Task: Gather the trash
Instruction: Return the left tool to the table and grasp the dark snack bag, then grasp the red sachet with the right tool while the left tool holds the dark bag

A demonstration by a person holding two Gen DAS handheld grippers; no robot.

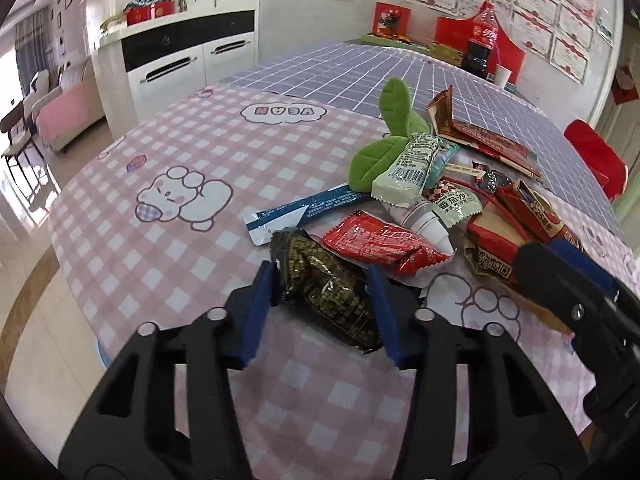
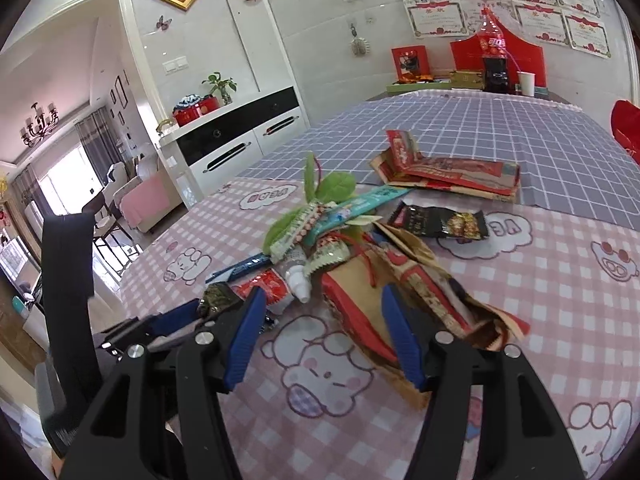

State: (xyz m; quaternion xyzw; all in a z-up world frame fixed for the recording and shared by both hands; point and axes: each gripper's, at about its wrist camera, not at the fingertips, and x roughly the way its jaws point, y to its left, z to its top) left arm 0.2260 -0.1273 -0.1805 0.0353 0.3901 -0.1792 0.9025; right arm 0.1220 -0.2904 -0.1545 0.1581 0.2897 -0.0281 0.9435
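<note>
A pile of trash lies on the pink checked tablecloth (image 1: 160, 264). My left gripper (image 1: 320, 284) is open, its blue fingers on either side of a dark olive snack wrapper (image 1: 328, 292). A red wrapper (image 1: 384, 244), a white tube (image 1: 424, 220), a blue-white sachet (image 1: 304, 208) and green fabric leaves (image 1: 380, 152) lie beyond it. My right gripper (image 2: 324, 312) is open over a red and brown paper packet (image 2: 360, 308); it also shows in the left wrist view (image 1: 560, 284). A black snack wrapper (image 2: 440, 220) lies further back.
Flattened red packaging (image 2: 444, 172) lies on the grey grid cloth (image 2: 480, 128). A cola bottle (image 2: 494, 56) and a white cup (image 2: 526, 82) stand at the far end. A red chair (image 1: 596, 156) is at the right. A white cabinet (image 1: 180, 64) stands beyond the table's left edge.
</note>
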